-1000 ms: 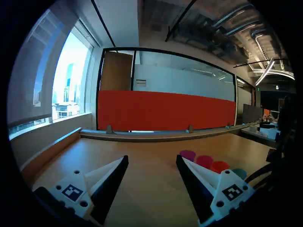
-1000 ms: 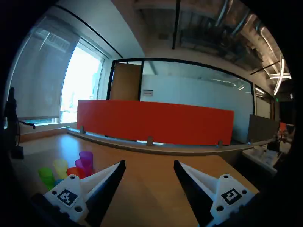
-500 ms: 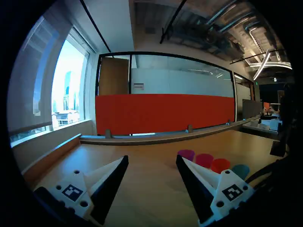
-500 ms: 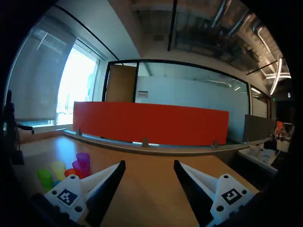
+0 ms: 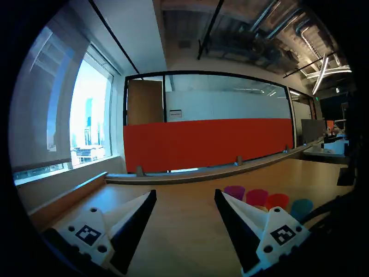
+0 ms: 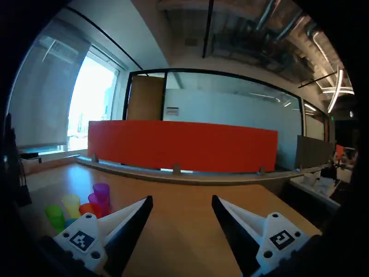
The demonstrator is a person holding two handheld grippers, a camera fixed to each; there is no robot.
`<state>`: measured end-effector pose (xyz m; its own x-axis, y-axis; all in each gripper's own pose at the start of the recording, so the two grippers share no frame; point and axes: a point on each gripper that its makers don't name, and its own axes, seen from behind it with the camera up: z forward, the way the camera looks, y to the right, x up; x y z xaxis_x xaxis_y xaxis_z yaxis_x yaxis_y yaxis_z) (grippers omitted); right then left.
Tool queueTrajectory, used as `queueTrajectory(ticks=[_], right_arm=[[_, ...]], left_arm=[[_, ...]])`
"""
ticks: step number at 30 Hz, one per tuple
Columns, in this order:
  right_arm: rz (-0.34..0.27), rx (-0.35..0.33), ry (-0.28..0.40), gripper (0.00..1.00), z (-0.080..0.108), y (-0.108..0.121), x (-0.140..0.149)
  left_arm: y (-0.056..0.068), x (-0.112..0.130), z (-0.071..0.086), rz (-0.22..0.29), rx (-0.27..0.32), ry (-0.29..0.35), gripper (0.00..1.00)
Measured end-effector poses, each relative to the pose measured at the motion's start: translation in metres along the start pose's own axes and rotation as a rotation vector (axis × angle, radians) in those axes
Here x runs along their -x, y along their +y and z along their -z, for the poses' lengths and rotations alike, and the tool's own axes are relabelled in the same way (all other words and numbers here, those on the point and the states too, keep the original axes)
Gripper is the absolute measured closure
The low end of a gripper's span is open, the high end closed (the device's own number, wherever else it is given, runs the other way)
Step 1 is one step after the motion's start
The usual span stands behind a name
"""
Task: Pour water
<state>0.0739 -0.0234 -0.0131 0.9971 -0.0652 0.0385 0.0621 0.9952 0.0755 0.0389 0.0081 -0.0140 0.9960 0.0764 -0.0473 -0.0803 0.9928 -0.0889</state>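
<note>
Left gripper (image 5: 184, 191): fingers apart, empty, low over wooden table (image 5: 184, 244). Right gripper (image 6: 181, 197): same, apart and empty. Coloured cups (image 5: 278, 201) on the table at 4 o'clock (8 o'clock in the right gripper view). Orange partition (image 5: 207, 143) at 12, far edge.

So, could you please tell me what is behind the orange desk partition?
Behind the orange partition, a glass wall and a wooden door rise above its top edge. Their lower parts and anything low behind it are hidden by the panel.
</note>
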Motion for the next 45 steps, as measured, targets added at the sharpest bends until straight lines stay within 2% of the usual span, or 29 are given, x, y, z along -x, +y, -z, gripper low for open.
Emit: queueTrajectory(ticks=[5, 14, 45], right_arm=[[-0.01, 0.006, -0.018, 0.01, 0.0, -0.002, 0.001], [-0.024, 0.025, -0.027, 0.01, 0.003, 0.001, 0.0], [-0.026, 0.057, -0.03, 0.01, 0.006, 0.007, -0.003]], left_arm=[[-0.004, -0.002, -0.001, 0.014, -0.023, 0.019, 0.07], [-0.005, -0.002, -0.003, 0.003, -0.062, 0.042, 0.07], [0.004, 0.044, -0.004, 0.065, -0.095, 0.018, 0.07]])
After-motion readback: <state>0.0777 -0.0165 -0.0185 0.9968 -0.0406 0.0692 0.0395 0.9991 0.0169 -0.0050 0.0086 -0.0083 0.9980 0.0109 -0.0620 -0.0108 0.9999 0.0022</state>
